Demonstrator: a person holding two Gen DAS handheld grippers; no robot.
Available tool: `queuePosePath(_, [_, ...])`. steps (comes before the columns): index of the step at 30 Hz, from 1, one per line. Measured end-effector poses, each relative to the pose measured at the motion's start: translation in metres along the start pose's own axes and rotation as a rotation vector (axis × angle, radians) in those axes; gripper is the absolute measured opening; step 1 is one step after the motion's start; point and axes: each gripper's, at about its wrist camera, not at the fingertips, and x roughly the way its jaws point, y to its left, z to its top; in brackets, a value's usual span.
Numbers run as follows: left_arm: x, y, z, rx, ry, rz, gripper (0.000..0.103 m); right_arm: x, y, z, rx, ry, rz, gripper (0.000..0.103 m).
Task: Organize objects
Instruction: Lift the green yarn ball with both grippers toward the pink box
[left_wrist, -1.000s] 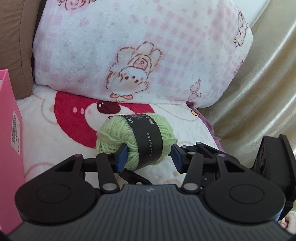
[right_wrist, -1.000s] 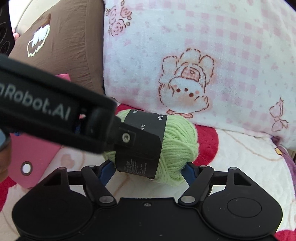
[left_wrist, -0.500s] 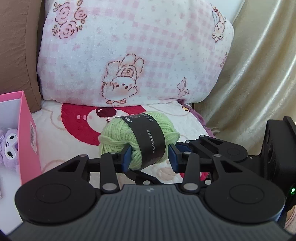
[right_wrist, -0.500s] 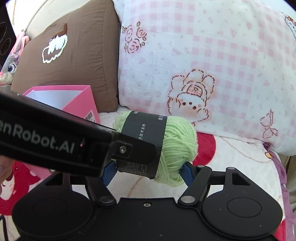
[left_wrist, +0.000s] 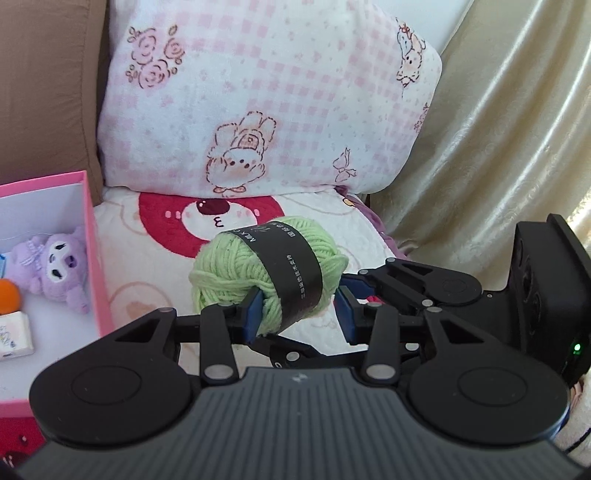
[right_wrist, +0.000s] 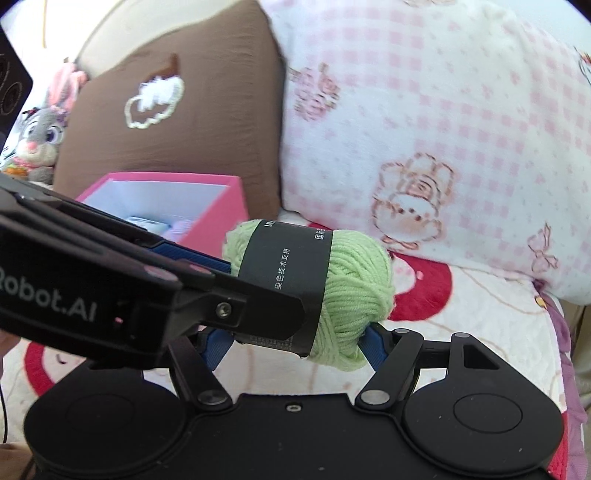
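A light green yarn ball (left_wrist: 229, 266) with a black paper band hangs above the bedspread, gripped from two sides. My left gripper (left_wrist: 299, 314) is shut on it, its blue pads pressed into the ball's near end. My right gripper (right_wrist: 295, 347) is also shut on the yarn ball (right_wrist: 354, 280), with a pad on each side of its lower part. In the right wrist view the left gripper's black finger crosses in front of the band. An open pink box (left_wrist: 92, 236) stands to the left, also seen behind the ball as the pink box (right_wrist: 221, 218).
The box holds a purple plush (left_wrist: 55, 266), an orange item (left_wrist: 7, 299) and a white packet (left_wrist: 14, 332). A pink checked pillow (left_wrist: 258, 92) and a brown cushion (right_wrist: 166, 110) stand behind. A cream curtain (left_wrist: 498, 147) hangs at the right. A grey rabbit plush (right_wrist: 37, 136) sits far left.
Both grippers have risen with the yarn ball off the bedspread. The left jaws have narrowed onto it. The pink box's inside has come into view at the left.
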Motion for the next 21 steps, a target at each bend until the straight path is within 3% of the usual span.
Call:
queuePosePath(7, [-0.028,0.002,-0.012,-0.004,0.007,0.020,0.040,-0.010,0.025,0.005,-0.067,0.027,0.032,0.076])
queuePosePath(21, [-0.064,0.015,-0.021,-0.080,0.029,0.010,0.040,-0.020,0.053,0.012,-0.001,0.096,0.084,0.076])
